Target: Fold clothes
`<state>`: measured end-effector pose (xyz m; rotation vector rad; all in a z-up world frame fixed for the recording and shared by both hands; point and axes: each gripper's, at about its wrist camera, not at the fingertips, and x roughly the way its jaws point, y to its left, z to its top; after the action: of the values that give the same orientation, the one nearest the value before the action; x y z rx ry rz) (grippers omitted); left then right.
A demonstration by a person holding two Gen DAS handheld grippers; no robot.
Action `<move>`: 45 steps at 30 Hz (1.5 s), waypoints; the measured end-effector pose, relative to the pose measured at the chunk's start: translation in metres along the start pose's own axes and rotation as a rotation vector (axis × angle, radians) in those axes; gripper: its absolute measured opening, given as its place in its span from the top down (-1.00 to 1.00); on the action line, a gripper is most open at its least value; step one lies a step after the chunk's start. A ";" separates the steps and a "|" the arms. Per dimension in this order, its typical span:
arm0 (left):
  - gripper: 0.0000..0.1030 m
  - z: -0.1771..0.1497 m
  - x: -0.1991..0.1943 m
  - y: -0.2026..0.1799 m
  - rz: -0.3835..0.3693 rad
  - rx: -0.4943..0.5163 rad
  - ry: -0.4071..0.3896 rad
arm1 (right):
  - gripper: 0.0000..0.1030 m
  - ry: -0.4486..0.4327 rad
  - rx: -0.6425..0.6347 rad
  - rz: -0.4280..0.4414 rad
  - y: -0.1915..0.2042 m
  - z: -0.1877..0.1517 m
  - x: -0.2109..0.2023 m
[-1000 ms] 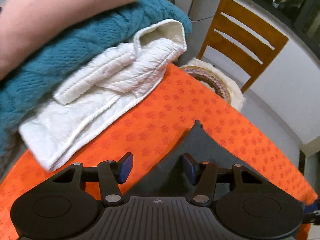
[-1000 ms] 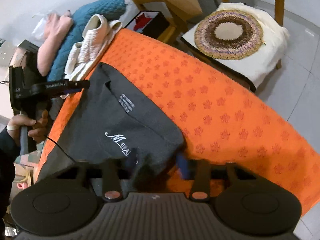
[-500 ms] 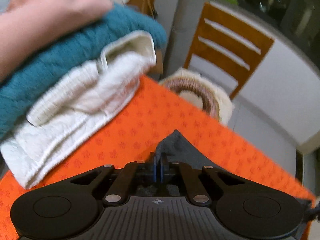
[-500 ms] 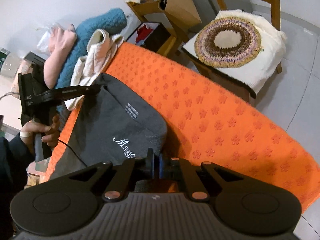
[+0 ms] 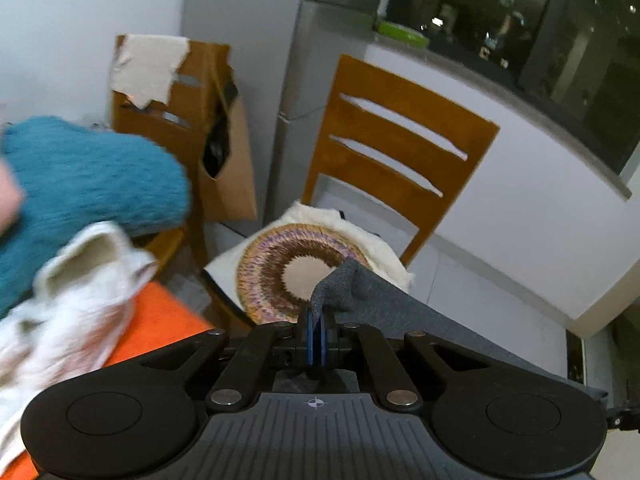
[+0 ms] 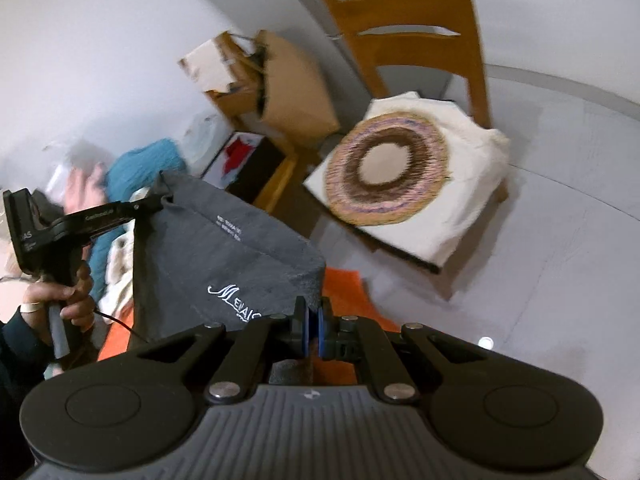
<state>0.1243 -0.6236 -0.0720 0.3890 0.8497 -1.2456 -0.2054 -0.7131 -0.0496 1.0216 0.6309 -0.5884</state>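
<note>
Orange cloth with a flower print (image 5: pixel 160 320) covers the table, and a wooden chair with a round woven mat (image 6: pixel 404 40) stands behind it. Both tongs are squeezed tight on the dark grey garment with white letters (image 6: pixel 224 256). The left gripper (image 5: pixel 317 322) pinches one corner and the right gripper (image 6: pixel 313 322) pinches another, so it hangs stretched between them above the table. A fuzzy teal sweater (image 5: pixel 88 184) lies close by.

- Even, soft indoor light; shadows are faint.
- Both views bend strongly toward dark rounded corners.
- Motion blur smears the white garment (image 5: pixel 76 300) and teal knit (image 5: pixel 80 184) at left.
- The dark window (image 5: pixel 520 20) reflects bright ceiling lamps.
- A small glare spot shines on the floor (image 6: pixel 485 342).
</note>
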 end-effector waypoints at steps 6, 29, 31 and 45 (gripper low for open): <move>0.52 -0.001 0.033 -0.008 0.072 -0.021 0.064 | 0.84 0.064 -0.014 -0.017 -0.024 0.014 0.022; -0.12 -0.118 -0.166 0.030 0.400 -0.335 0.019 | 0.32 0.294 -0.689 0.114 0.109 0.009 0.052; -0.13 -0.134 -0.180 0.029 0.417 -0.370 0.017 | 0.32 0.318 -0.730 0.139 0.123 0.003 0.058; -0.15 -0.249 -0.263 0.038 0.505 -0.605 -0.026 | 0.26 0.386 -0.903 0.210 0.199 -0.066 0.072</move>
<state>0.0534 -0.2668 -0.0441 0.0832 0.9836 -0.4905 -0.0294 -0.5840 -0.0098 0.3253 0.9883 0.1138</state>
